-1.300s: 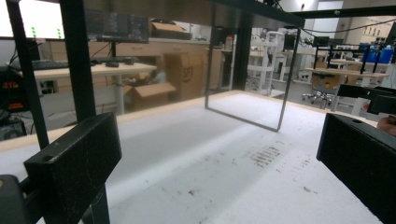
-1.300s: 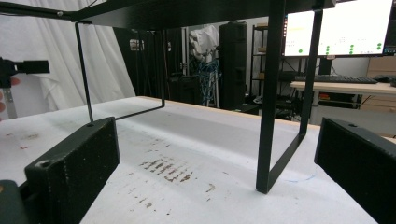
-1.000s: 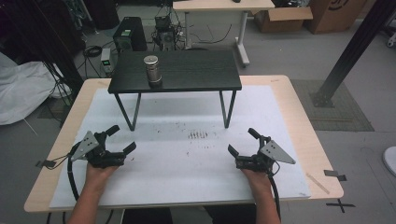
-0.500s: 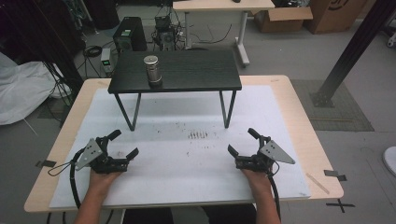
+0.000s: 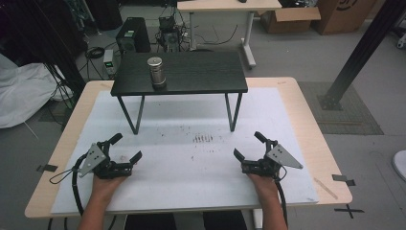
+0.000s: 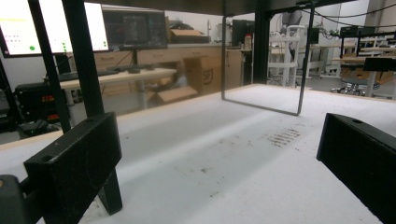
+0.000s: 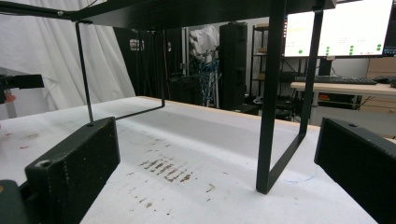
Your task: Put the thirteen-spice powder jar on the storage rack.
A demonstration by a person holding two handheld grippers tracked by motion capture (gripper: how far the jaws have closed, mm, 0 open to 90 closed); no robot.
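Wooden table [image 5: 306, 115], pale top with rounded corners; largest item, bearing all the rest.

White mat [image 5: 191, 163], rectangular, matte, covering most of the table top. Small brownish scuff marks [image 5: 203, 139] in short parallel streaks lie near its middle, in front of the black stand; the same marks [image 7: 166, 169] show ahead of the jaws in the right gripper view.

Black stand [image 5: 191, 72], a low shelf with a dark, flat rectangular top on thin metal loop legs, set at the far part of the mat. Its long axis runs left to right across the table. Leg frames [image 6: 261, 60] appear in the left gripper view, and [image 7: 275, 93] in the right gripper view.

Metal can [image 5: 156, 72], cylindrical, dull silver, upright with its flat end facing up; it stands on the left half of the black stand's top, toward the front edge.

Left gripper [image 5: 125, 149], black, with a grey three-cornered plate, held in a hand [image 5: 106, 184] in front of and left of the black stand, resting low over the mat; jaws spread wide, nothing between them.

Right gripper [image 5: 249, 146], same build, held in a hand [image 5: 264, 184] in front of and right of the black stand; jaws likewise spread and empty.
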